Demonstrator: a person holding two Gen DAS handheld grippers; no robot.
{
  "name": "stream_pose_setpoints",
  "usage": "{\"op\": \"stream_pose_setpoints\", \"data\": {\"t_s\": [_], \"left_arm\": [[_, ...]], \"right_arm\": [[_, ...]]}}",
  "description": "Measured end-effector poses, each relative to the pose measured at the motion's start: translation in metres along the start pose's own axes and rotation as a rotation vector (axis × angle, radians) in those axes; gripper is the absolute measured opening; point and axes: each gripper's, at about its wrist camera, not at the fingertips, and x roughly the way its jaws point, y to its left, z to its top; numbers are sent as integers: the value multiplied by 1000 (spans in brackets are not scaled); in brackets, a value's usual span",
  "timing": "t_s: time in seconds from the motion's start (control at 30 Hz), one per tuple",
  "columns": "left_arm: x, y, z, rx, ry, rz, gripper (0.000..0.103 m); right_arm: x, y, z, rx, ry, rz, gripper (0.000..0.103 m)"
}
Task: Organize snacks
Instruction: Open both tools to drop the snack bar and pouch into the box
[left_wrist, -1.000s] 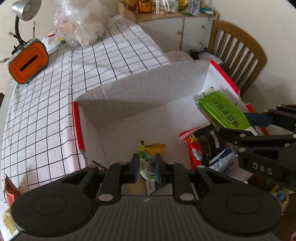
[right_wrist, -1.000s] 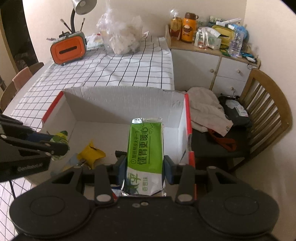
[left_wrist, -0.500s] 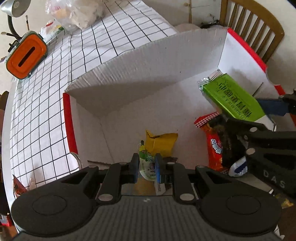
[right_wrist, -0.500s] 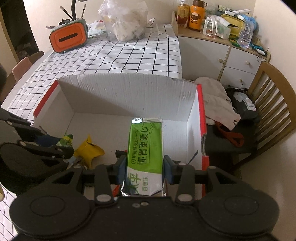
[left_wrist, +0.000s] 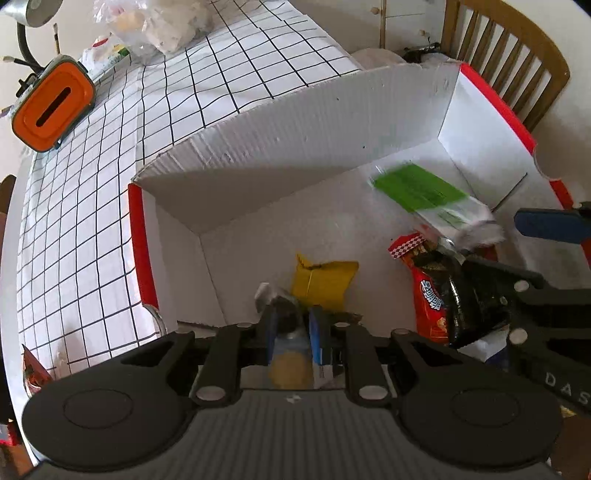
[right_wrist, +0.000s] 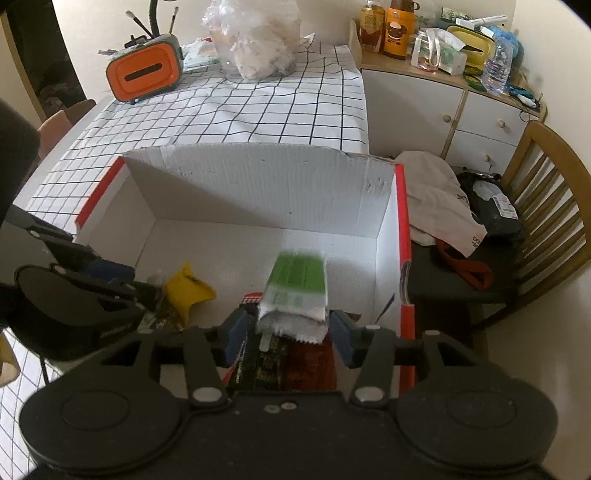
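The green packet (right_wrist: 297, 286) is dropping out of the right gripper (right_wrist: 288, 334). Half a second ago it was clamped between those pads; now the jaws are opening, a gap is showing on each side of the packet, and its outline is smeared with motion. In the right wrist view it is sitting at lower centre, tipped forward over the floor of the cardboard box (right_wrist: 258, 184); in the left wrist view it is appearing at centre right, inside the box near the right-hand wall. The judgement is that this item is being delivered into the box and that the release is under way, not finished.

The left gripper (left_wrist: 291, 326) is opening slightly as well. A small pouch (left_wrist: 286, 321) is sitting between its pads, blurred and dark, where a second ago a green-and-white label was readable. Whether the pads are pressing on it cannot be told.

Count inside the box, lower half of both views: one green packet, one yellow packet (left_wrist: 323, 282), one red snack bag (left_wrist: 430, 295), one small pouch at the left gripper. Further wrappers are lying under the grippers, too hidden to count.

Count outside the box: one orange tissue holder (right_wrist: 144, 74) at upper left on the checked tablecloth (right_wrist: 258, 107), one clear plastic bag (right_wrist: 258, 40) at top centre, one wooden chair (right_wrist: 546, 206) at right, carrying clothes.
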Motion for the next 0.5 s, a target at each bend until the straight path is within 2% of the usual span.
{"op": "stream_pose_setpoints", "data": {"t_s": [0.13,0.3,0.43,0.5], "left_arm": [[-9,5,-5,-16,-28,-25,28],[-23,12,-12,-36,-67,-55,34],[-39,19,-19,-47,-123,-74,58],[-47,21,-23,-44,-149,-78,59]], "right_arm": [[-9,-1,-2,6,-11,16,55],[-23,0,-3,13,-35,37,60],[-37,3,-3,19,-60,57,63],[-43,6,-4,22,-72,69,64]]}}
